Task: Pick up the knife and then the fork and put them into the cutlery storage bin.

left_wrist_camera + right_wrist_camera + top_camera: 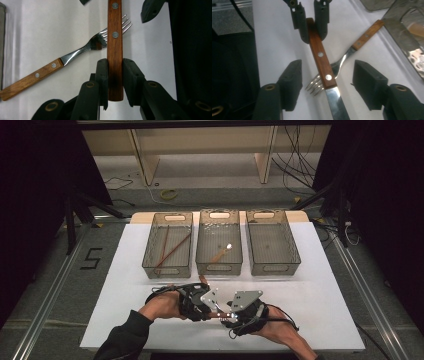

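Observation:
A knife with a riveted wooden handle (115,50) is clamped at its butt end by my left gripper (115,68), which is shut on it. The knife (321,57) runs toward my right gripper (327,82), whose jaws stand open on either side of the spot where handle meets blade, not touching it. Under the knife, a fork (82,48) with the same wooden handle lies flat on the white table, its tines crossing beneath the knife; the fork (359,42) points toward a bin. From above, left gripper (212,304) and right gripper (231,314) face each other near the table's front.
Three mesh bins stand in a row at the back of the white table (310,290). The left bin (150,245) holds chopsticks (171,251), the middle bin (219,268) a wooden-handled utensil (220,254), and the right bin (295,245) stands beside them.

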`<state>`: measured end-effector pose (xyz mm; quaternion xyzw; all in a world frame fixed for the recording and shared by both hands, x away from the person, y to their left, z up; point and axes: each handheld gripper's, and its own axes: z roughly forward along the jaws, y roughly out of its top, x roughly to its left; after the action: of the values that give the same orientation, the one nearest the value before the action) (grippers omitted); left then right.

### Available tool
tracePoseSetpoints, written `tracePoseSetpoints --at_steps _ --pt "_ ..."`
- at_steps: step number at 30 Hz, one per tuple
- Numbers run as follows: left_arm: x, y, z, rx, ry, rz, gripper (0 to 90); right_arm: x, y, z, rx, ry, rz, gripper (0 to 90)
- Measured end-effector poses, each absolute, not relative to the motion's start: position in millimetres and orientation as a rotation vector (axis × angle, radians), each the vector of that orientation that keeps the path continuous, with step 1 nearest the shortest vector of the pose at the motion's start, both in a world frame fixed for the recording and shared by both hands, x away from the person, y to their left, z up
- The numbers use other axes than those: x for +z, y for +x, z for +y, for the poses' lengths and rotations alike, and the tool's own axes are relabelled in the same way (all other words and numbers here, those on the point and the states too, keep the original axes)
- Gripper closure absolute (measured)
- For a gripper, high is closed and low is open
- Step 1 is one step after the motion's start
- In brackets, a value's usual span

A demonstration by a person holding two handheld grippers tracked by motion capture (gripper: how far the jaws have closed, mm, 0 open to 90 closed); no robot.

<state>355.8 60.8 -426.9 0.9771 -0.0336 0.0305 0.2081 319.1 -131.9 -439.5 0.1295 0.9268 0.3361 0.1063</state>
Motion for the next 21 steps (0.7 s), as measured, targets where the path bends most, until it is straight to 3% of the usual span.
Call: tracePoseSetpoints --at_steps 21 --pt "-422.7 347.4 55.7 0.080 2.721 -0.157 74.9 -446.7 316.6 -123.3 0.878 0.289 2.811 72.2"
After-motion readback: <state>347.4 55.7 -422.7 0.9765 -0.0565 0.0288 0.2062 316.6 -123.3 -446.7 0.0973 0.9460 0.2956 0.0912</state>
